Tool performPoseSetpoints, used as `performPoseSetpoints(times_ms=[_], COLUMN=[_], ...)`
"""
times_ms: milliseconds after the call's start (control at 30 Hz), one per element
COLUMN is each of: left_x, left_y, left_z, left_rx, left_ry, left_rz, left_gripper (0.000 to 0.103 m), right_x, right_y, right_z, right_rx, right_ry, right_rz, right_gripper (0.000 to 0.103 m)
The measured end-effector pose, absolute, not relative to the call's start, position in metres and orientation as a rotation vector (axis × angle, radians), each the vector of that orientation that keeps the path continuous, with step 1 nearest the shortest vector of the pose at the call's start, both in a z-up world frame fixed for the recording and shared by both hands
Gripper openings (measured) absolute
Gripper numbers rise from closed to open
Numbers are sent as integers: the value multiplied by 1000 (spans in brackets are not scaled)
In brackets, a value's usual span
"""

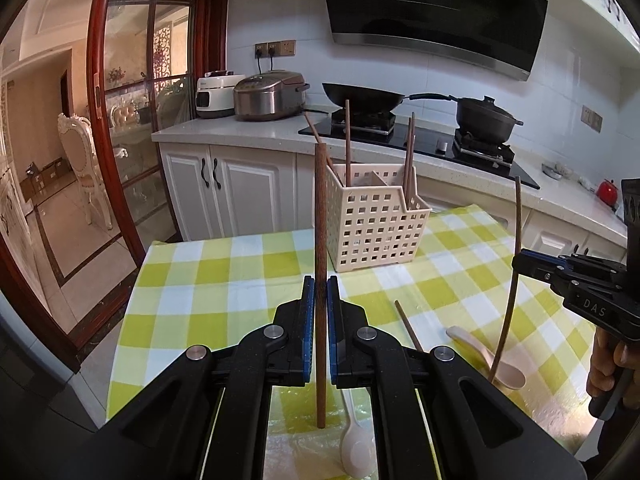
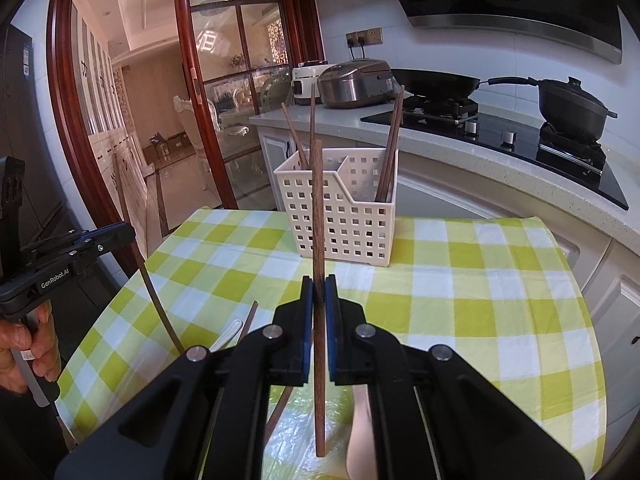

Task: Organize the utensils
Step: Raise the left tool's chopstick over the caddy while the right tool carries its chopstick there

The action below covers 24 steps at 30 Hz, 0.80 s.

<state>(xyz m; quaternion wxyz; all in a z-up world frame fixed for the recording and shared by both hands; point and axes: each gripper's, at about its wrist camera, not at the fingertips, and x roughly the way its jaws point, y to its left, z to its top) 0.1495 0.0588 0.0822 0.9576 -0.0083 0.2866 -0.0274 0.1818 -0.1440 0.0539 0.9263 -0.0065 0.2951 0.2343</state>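
Observation:
My left gripper (image 1: 320,286) is shut on a brown wooden chopstick (image 1: 320,220), held upright above the checked tablecloth (image 1: 224,280). My right gripper (image 2: 319,286) is shut on a second brown chopstick (image 2: 317,220), also upright. Each gripper shows in the other's view, the right one (image 1: 520,260) at the right edge and the left one (image 2: 126,232) at the left edge. A cream perforated utensil basket (image 1: 376,224) stands at the table's far side with several chopsticks (image 1: 348,140) in it; it also shows in the right wrist view (image 2: 340,208). A loose chopstick (image 1: 408,326), a beige spoon (image 1: 484,356) and a white spoon (image 1: 354,440) lie on the cloth.
Behind the table runs a white counter (image 1: 224,128) with two rice cookers (image 1: 268,96), a black hob with a wok (image 1: 364,96) and a black pot (image 1: 486,118). A red-framed glass door (image 1: 116,120) stands at the left. A red object (image 1: 608,192) sits on the counter at right.

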Motion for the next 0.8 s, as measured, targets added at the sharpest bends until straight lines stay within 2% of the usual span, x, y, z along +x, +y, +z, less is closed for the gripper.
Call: performPoseSetpoints(times_ms=[367, 800], left_x=[172, 246], left_y=[49, 12], left_z=[109, 188], left_rx=[1, 37], left_ry=[554, 473], left_rz=[-96, -189], left_gripper=[4, 4], right_x=[198, 282], right_y=[-154, -151], right_z=[75, 163], right_rx=[7, 8], right_ry=[583, 478], right_rz=[478, 438], right_gripper=[6, 6])
